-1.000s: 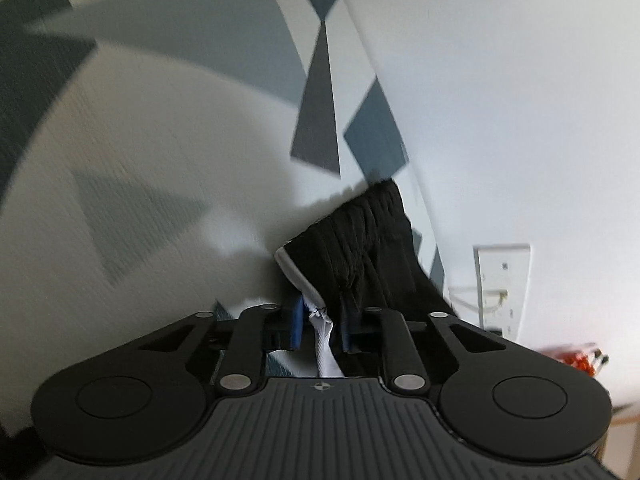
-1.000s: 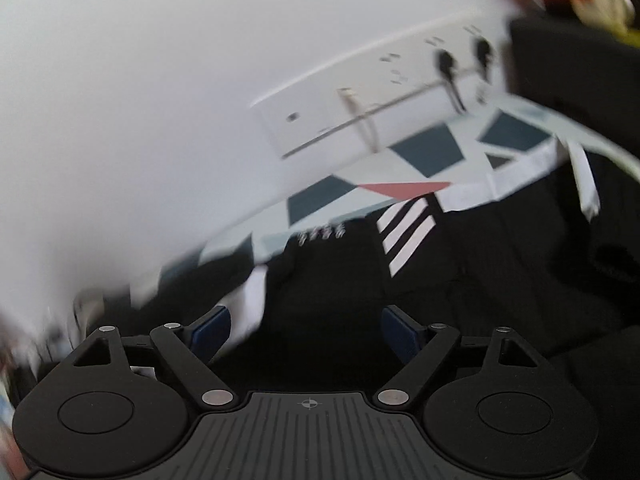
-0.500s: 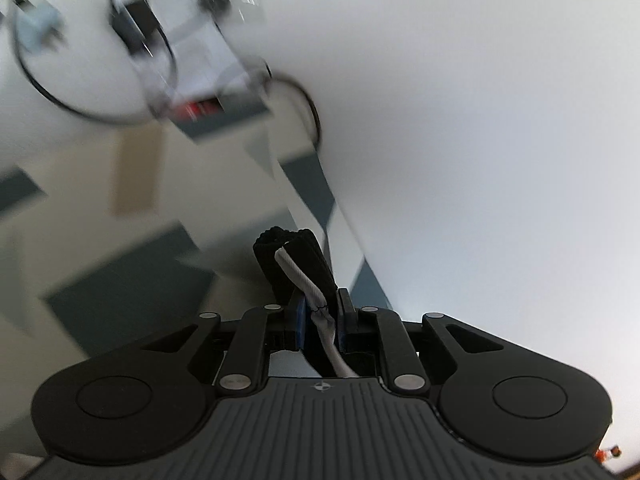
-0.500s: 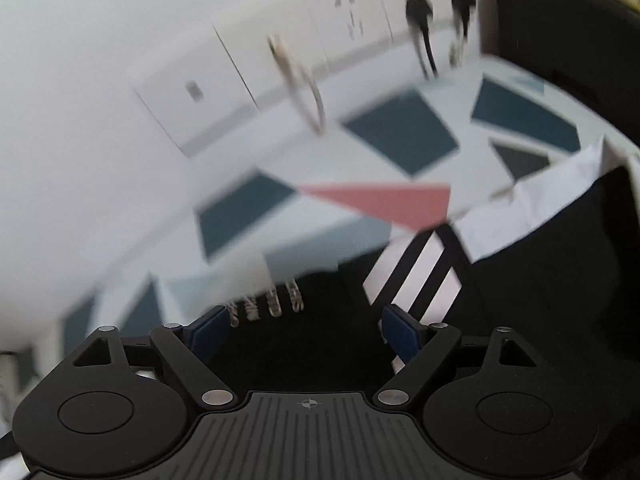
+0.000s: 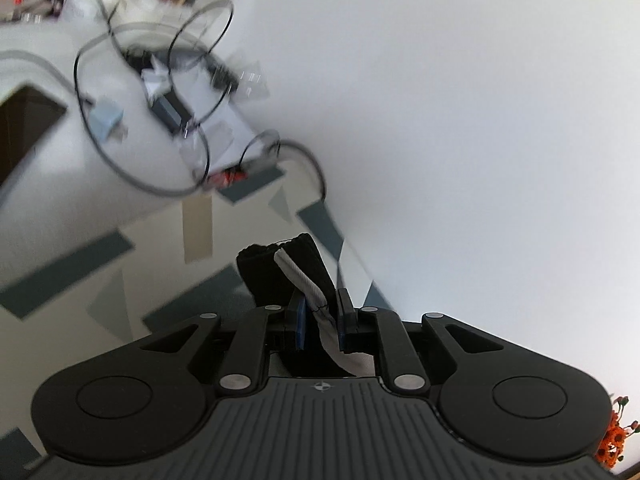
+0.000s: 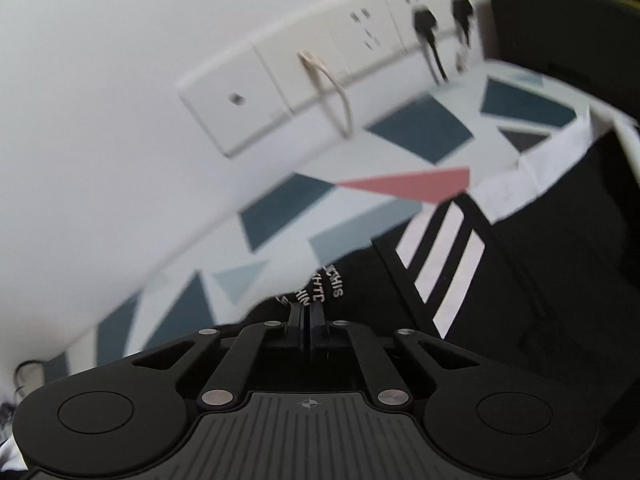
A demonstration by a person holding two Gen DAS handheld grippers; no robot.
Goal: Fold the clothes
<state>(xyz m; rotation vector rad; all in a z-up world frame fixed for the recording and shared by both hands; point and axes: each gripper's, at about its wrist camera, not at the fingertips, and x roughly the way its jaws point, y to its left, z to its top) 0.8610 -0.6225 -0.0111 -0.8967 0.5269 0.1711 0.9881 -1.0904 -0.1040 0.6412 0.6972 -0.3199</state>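
My left gripper (image 5: 319,311) is shut on a bunched corner of a black garment (image 5: 280,270) with a white trim strip (image 5: 298,274), held above the patterned tablecloth (image 5: 100,272). My right gripper (image 6: 307,312) is shut on the edge of the black garment (image 6: 540,260), near its white lettering (image 6: 320,292) and three white stripes (image 6: 444,256). The garment lies spread to the right on the tablecloth (image 6: 420,128), with a white lining edge (image 6: 532,176) showing.
A white wall is close behind. A row of wall sockets (image 6: 320,72) with black plugs (image 6: 428,28) and a cable loop sits just above the table. Tangled cables and small devices (image 5: 168,92) lie at the table's far end. Orange flowers (image 5: 616,440) are at lower right.
My right gripper has shut on the garment edge; it was open before. My left gripper, still holding its corner, has swung so the cables at the table's far end come into view.
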